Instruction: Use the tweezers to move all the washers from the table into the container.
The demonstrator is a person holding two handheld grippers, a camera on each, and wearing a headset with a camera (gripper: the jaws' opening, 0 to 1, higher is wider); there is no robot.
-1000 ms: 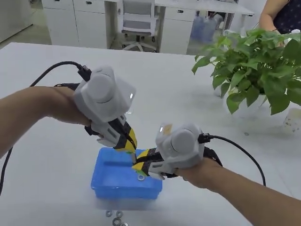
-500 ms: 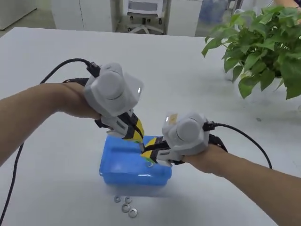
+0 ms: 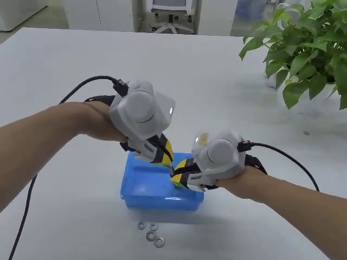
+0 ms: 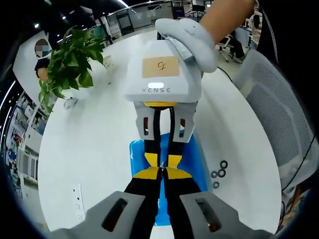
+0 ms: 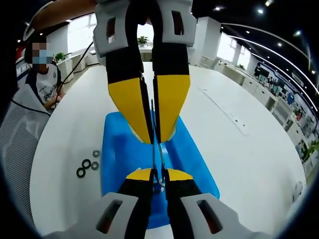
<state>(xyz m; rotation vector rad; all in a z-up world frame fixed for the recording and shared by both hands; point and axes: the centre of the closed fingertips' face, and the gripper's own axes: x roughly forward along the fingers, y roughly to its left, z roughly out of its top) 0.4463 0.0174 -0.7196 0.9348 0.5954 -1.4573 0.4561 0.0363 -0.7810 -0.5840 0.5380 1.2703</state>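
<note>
A blue container (image 3: 146, 189) sits on the white table, with several loose washers (image 3: 150, 232) just in front of it. My left gripper (image 3: 167, 158) and right gripper (image 3: 176, 179) meet tip to tip above the container. In the right gripper view the thin metal tweezers (image 5: 158, 164) run from between the left gripper's (image 5: 157, 139) yellow pads down into my right gripper (image 5: 158, 175); both are shut on them. The tweezer tips end low over the blue container (image 5: 119, 149). In the left gripper view my left gripper (image 4: 160, 172) faces the right gripper (image 4: 163, 160), with washers (image 4: 219, 174) beside the container (image 4: 197, 159).
A potted green plant (image 3: 303, 49) stands at the far right of the table. Black cables (image 3: 81, 89) trail from both grippers. A person sits beyond the table's edge in the right gripper view. The washers (image 5: 87, 164) lie left of the container there.
The head camera has shifted, so the scene sits higher and further right. Both grippers stay together over the container, now a little lower toward it.
</note>
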